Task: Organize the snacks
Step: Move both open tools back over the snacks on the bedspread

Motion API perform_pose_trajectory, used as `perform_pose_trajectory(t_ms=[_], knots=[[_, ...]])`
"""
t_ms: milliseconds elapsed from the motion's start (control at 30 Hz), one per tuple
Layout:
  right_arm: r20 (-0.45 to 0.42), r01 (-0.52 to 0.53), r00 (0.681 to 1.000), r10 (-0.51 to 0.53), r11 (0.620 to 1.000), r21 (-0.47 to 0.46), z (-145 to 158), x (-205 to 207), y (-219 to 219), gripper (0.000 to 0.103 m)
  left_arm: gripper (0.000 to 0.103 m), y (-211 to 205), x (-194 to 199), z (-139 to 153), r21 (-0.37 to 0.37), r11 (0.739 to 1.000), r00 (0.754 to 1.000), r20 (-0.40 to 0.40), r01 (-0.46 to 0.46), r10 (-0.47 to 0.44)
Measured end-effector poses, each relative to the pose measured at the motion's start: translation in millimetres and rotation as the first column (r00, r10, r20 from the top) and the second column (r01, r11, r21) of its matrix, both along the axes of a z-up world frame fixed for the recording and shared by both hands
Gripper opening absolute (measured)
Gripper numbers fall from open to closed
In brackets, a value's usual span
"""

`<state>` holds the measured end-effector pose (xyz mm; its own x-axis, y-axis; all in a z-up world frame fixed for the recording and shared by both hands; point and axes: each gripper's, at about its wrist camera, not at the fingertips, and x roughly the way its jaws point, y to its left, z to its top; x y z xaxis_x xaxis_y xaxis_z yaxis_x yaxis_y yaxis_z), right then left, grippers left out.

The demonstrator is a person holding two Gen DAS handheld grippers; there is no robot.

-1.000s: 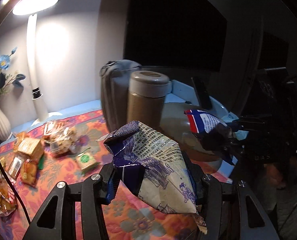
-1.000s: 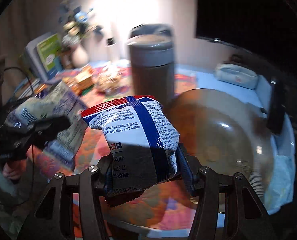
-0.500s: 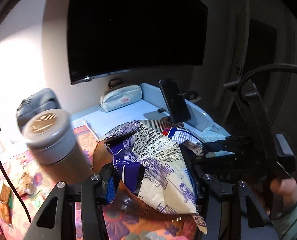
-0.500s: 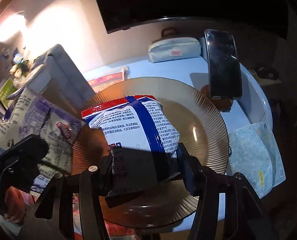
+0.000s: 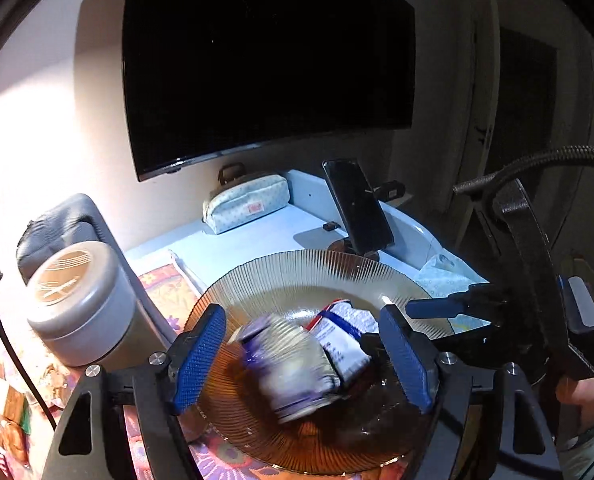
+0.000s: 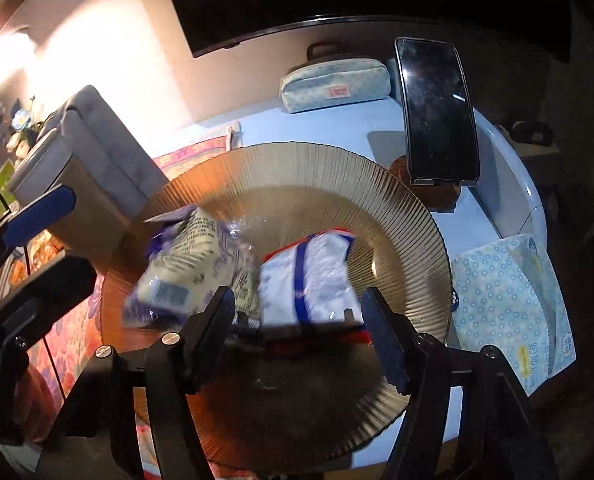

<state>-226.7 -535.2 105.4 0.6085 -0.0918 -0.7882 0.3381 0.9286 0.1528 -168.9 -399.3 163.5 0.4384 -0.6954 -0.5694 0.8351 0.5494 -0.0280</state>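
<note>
Purple snack bag (image 5: 289, 364) on plate (image 5: 297, 272), btwn open left gripper (image 5: 303, 356) fingers.

The pale blue worktop (image 6: 321, 128) carries a ribbed amber glass plate (image 6: 401, 216) at centre — at 12 o'clock a dotted fabric pencil pouch (image 6: 333, 84), at 1 o'clock a propped black phone (image 6: 437, 112), at 3 o'clock a dotted tissue pack (image 6: 509, 300), at 9 o'clock a floral cloth mat (image 6: 193, 156) under a grey-lidded canister (image 5: 77, 308).

Left gripper (image 5: 303, 356) and right gripper (image 6: 297, 330) side by side, jaws of both spread wide, nothing between them.
</note>
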Motion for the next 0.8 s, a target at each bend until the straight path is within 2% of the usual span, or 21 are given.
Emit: perform_pose_trajectory(t_ms=[267,467,667,800], knots=[[0.026,-0.057,0.998,0.058,0.998,-0.04,20,-14,38,0.065,0.077,43,-17,14,-0.044,0.999,1.0,0.025,-0.01,0.011],[0.058,-0.137,0.988,0.14,0.989,-0.057,35,-19,79,0.065,0.077,98,-23,31,-0.104,0.993,0.997,0.041,-0.061,0.066],[0.091,-0.246,0.964,0.248,0.969,-0.039,43,-11,123,0.065,0.077,178,-9,38,-0.151,0.968,0.978,0.031,-0.2,0.207],[0.093,-0.324,0.941,0.325,0.946,-0.03,42,6,158,0.065,0.077,246,13,34,-0.165,0.923,0.935,0.0,-0.349,0.354]])
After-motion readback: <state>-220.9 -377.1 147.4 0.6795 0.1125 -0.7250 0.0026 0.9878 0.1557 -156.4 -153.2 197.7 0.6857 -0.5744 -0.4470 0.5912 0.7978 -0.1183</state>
